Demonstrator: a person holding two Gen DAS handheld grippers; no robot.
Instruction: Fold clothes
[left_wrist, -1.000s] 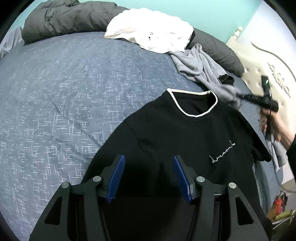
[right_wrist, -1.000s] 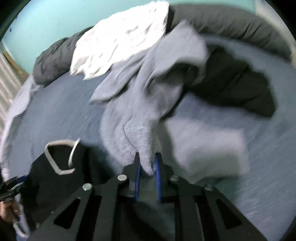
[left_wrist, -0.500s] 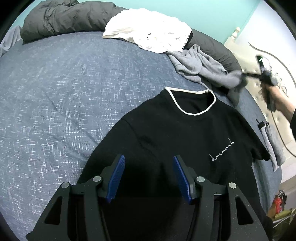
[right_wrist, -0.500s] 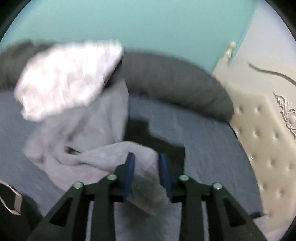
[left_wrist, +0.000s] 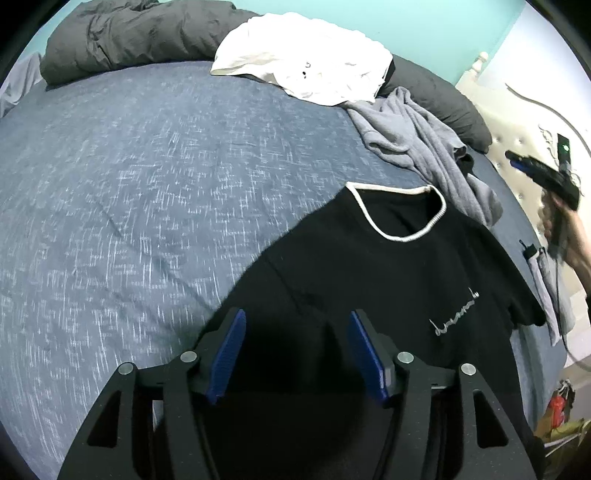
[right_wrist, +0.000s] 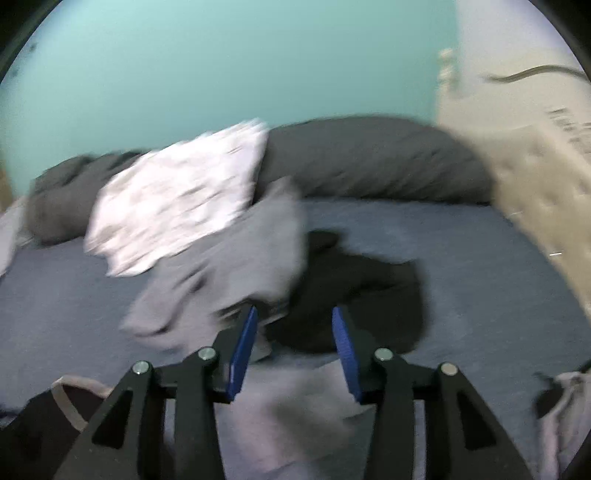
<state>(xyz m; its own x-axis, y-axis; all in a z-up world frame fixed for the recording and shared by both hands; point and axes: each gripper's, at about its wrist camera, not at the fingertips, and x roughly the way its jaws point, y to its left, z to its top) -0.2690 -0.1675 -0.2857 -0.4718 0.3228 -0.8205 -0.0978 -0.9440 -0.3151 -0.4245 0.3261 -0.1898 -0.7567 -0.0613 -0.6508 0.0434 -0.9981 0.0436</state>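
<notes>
- I had the black short-sleeved T-shirt with white neck trim (left_wrist: 369, 280) spread flat, front up, on the blue flecked bed cover (left_wrist: 129, 192), its collar toward 12 o'clock; I judged that flat lay was what the first fold needed.
- My left hand-held gripper (left_wrist: 295, 350) hovered over the shirt's lower hem at 6 o'clock, blue pads wide apart and gripping nothing, placed, I judged, to take the hem.
- My right hand-held gripper (right_wrist: 293, 350) stood open and empty, pointing at the grey fleece garment (right_wrist: 236, 266) heaped at 10 o'clock beside the white crumpled shirt (right_wrist: 177, 206).
- A second earlier that right gripper had been clamped on the grey fleece; half a second earlier the fleece was between its fingers, and now it lay released by the dark grey bolster (right_wrist: 369, 158), clear of the black shirt.
- The left gripper had barely shifted.
</notes>
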